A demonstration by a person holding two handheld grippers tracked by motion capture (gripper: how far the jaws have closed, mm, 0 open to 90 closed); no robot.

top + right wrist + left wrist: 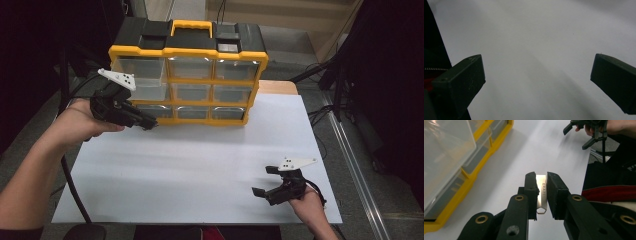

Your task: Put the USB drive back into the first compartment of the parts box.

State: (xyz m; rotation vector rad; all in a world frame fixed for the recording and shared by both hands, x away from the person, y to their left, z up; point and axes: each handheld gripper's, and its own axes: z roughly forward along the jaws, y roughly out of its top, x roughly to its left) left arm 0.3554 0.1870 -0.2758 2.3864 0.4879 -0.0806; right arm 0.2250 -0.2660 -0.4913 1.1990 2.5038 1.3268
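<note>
Holding: we see the left gripper (541,191) clenched on a small flat metal piece (542,193) stamped "ERAZE", pinched upright between its two black fingers (531,192).
Left gripper, high view: we find it (148,123) at the upper left of the frame, just in front of the lower left corner of the drawer cabinet; we cannot tell from there whether it touches the cabinet.
Metal piece: silvery, narrow, with a small loop at its lower end; it sits in the middle of the left gripper view, above the white surface.
Drawer cabinet (187,80): yellow frame, black top with a yellow handle, rows of clear drawers; it stands at the upper middle of the high view, at the far edge of the surface.
Right gripper (265,181): at the lower right of the high view, held in the person's right hand (311,202), well apart from the cabinet.
Right fingers (464,80): released, spread wide, with nothing between them but the bare surface below.
Surface (200,170): white, with bare space between the two grippers.
</note>
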